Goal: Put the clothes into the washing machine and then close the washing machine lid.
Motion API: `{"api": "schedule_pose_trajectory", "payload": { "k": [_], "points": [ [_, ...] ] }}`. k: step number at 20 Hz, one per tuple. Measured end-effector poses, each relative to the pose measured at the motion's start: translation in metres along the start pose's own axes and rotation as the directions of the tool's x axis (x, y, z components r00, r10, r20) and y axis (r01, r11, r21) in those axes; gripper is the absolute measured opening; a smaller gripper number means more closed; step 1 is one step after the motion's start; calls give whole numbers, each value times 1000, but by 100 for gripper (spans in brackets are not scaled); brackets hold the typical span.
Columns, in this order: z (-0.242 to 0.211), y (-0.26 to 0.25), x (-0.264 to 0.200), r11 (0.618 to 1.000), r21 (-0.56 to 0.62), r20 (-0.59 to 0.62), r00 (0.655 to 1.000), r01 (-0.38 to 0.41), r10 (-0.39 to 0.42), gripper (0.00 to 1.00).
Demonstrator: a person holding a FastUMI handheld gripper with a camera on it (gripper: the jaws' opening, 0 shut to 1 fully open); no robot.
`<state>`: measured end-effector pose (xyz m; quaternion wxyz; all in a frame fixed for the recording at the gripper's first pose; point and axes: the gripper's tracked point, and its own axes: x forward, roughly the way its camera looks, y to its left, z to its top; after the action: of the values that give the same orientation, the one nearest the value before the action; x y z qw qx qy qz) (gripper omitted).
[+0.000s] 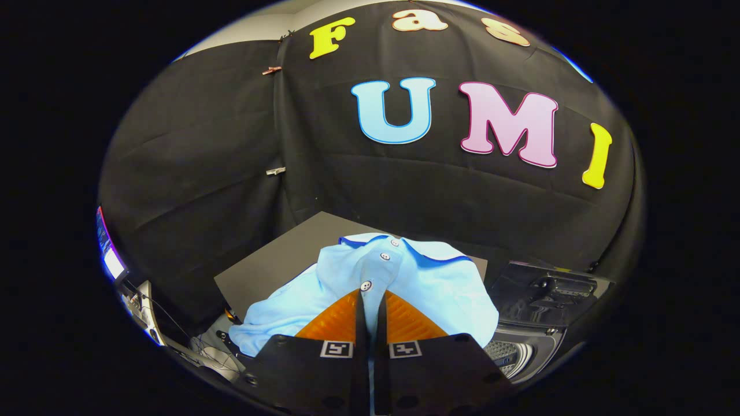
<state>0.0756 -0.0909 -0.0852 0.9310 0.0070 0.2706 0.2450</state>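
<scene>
Black cloth walled the booth behind everything, pinned at a seam with two small clips point(272, 70). I noted a dark grey flat board point(272, 266) lying below it as the work surface.

Light blue polo shirt with a darker blue collar lining and white buttons point(404, 277): it hung bunched just ahead of the fingers, draped over and around their tips, button placket running straight down into the narrow gap between them. From where I watched, the gripper point(370, 300) had its fingers drawn nearly together, and both pinched the shirt's fabric at the placket. The shirt was lifted, sitting above the board and partly in front of the machine.

Dark grey washing machine with a metal drum point(520, 346): it sat to the right of the fingers, and below the shirt's right edge. Its dark glossy lid point(549, 292) stood raised behind the opening, and a slice of perforated drum showed under the cloth.

Left of the fingers I logged a tangle of thin cables and pale hardware point(173, 335), detail too small to tell.
</scene>
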Motion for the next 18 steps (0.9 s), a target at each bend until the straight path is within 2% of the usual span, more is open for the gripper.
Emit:
{"api": "schedule_pose_trajectory", "payload": {
  "k": [11,18],
  "points": [
    [-11,-72,-39,997,19,20,997,-76,75,8],
    [-23,-126,-64,999,24,37,999,-37,36,8]
  ]
}}
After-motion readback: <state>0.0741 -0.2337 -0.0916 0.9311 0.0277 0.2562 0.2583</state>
